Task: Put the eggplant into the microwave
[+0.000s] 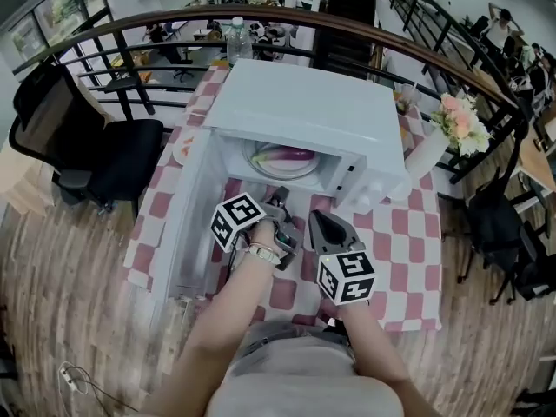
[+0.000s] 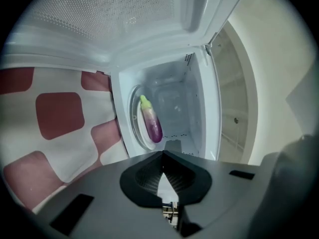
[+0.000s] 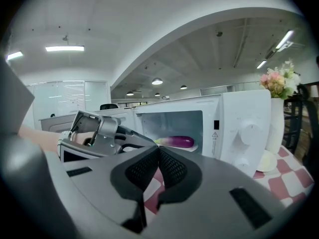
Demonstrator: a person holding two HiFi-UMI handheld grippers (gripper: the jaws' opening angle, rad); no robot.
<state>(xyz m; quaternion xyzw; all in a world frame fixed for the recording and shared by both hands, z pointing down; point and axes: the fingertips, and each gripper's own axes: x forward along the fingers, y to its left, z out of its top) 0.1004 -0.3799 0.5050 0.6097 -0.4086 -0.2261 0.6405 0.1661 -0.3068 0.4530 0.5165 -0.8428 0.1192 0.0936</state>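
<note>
The purple eggplant [image 1: 291, 155] [image 2: 151, 123] [image 3: 177, 142] lies on the glass turntable inside the white microwave [image 1: 304, 111], whose door [image 1: 187, 224] hangs open toward the left. My left gripper [image 1: 280, 196] [image 2: 162, 153] hovers just in front of the cavity, its jaws closed together with nothing between them. My right gripper [image 1: 320, 220] [image 3: 158, 148] sits beside it on the right, a little farther from the opening, also shut and empty. In the right gripper view the left gripper [image 3: 94, 133] shows at the left, ahead of the open door.
The microwave stands on a red-and-white checked tablecloth [image 1: 408, 241]. A white vase of flowers [image 1: 456, 124] is to its right, a water bottle [image 1: 237, 37] behind it, a plate [image 1: 184, 148] at its left. A black chair [image 1: 87, 146] stands left of the table.
</note>
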